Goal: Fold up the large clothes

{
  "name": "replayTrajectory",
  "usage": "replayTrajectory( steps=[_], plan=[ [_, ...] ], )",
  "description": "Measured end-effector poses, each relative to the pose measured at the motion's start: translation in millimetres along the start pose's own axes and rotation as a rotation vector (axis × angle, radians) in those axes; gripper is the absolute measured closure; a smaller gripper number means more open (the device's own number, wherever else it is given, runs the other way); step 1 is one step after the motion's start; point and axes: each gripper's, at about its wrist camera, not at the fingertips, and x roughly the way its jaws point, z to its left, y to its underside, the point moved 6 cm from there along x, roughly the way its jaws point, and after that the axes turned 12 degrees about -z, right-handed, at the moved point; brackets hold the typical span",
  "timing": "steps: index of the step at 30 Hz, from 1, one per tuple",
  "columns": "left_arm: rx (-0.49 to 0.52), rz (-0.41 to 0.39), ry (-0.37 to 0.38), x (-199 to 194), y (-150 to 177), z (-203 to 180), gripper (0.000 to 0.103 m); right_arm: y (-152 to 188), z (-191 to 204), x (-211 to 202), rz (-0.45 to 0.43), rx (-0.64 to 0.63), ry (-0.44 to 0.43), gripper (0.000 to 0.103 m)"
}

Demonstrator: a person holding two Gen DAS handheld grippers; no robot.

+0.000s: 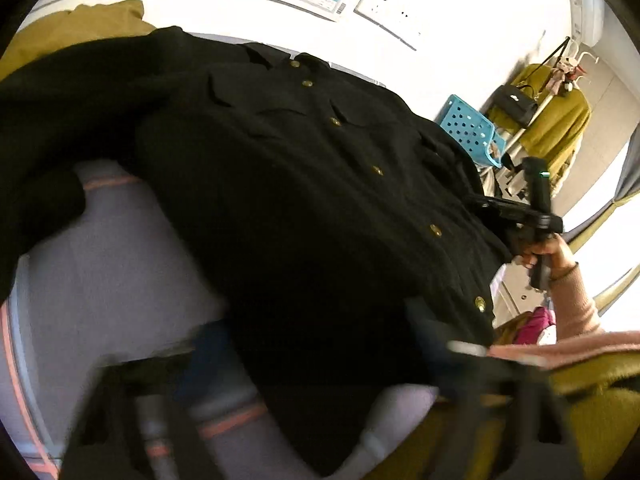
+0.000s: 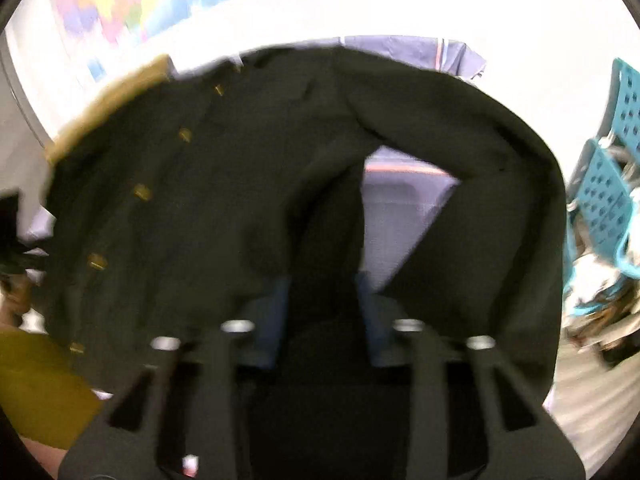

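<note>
A black shirt [image 1: 320,200] with gold buttons lies spread, front up, on a lavender sheet [image 1: 120,260] with orange stripes. In the blurred left wrist view my left gripper [image 1: 320,356] stands at the shirt's lower hem, jaws apart, with the hem between them. My right gripper [image 1: 492,206] sits at the shirt's right edge, held by a hand [image 1: 552,252] in a pink sleeve. In the right wrist view the right gripper [image 2: 322,308] is shut on a fold of the black shirt [image 2: 200,220], blue pads [image 2: 276,312] on either side. A sleeve arches over the sheet [image 2: 400,220].
A mustard garment [image 1: 80,24] lies beyond the shirt's collar, and mustard cloth [image 2: 40,392] sits near the shirt's hem. A turquoise perforated basket [image 1: 472,128] stands to the right, beside a rack with a black bag [image 1: 516,104]. A map hangs on the white wall behind.
</note>
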Motion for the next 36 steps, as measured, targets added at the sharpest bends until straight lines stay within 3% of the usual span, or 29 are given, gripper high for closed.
replayTrajectory(
  steps=[1,2,6,8,10,12,14,15,16,17,19,20,21,22,26,28,31,32,36],
  plan=[
    [-0.021,0.011,0.002,-1,-2,0,0.079,-1,0,-10,-0.019,0.041,-0.047,0.083],
    [-0.036,-0.006,0.007,-5,-5,-2,0.082,-2,2,-17,-0.038,0.053,-0.07,0.085],
    [-0.073,-0.068,0.013,-41,-24,-8,0.084,-10,15,-64,-0.143,0.134,-0.205,0.087],
    [-0.075,-0.073,-0.019,-59,-29,-6,0.085,-12,15,-79,-0.175,0.149,-0.23,0.087],
    [-0.056,-0.051,-0.032,-71,-26,-8,0.084,-5,12,-81,-0.159,0.148,-0.207,0.087],
    [-0.022,0.003,-0.069,-66,-16,-8,0.083,6,7,-69,-0.096,0.165,-0.192,0.081],
    [0.04,0.094,-0.123,-53,1,-5,0.075,17,2,-59,-0.041,0.12,-0.115,0.072],
    [0.071,0.144,-0.185,-45,9,1,0.072,17,-1,-58,-0.05,0.13,-0.114,0.06],
    [0.082,0.152,-0.199,-43,10,5,0.07,16,-5,-62,-0.073,0.156,-0.124,0.052],
    [0.095,0.126,-0.194,-44,7,5,0.067,13,-13,-69,-0.114,0.18,-0.113,0.044],
    [0.108,0.061,-0.197,-53,-6,3,0.055,8,-32,-84,-0.183,0.215,-0.056,0.044],
    [0.129,0.02,-0.193,-59,-14,0,0.047,5,-46,-91,-0.209,0.247,-0.018,0.038],
    [0.152,-0.022,-0.198,-65,-22,-2,0.043,3,-56,-92,-0.217,0.268,0.019,0.025],
    [0.165,-0.058,-0.205,-69,-29,-2,0.035,5,-65,-91,-0.21,0.28,0.053,0.021],
    [0.16,-0.179,-0.163,-83,-59,-8,0.033,12,-84,-65,-0.135,0.308,0.092,0.022],
    [0.185,-0.206,-0.186,-83,-69,-14,0.03,16,-86,-49,-0.094,0.308,0.077,0.032],
    [0.21,-0.202,-0.187,-71,-77,-20,0.03,18,-83,-40,-0.079,0.273,0.058,0.069],
    [0.217,-0.191,-0.18,-63,-77,-23,0.03,17,-80,-40,-0.071,0.272,0.027,0.1],
    [0.25,-0.154,-0.158,-42,-79,-26,0.03,-13,-78,-65,-0.14,0.249,-0.001,0.099]
  ],
)
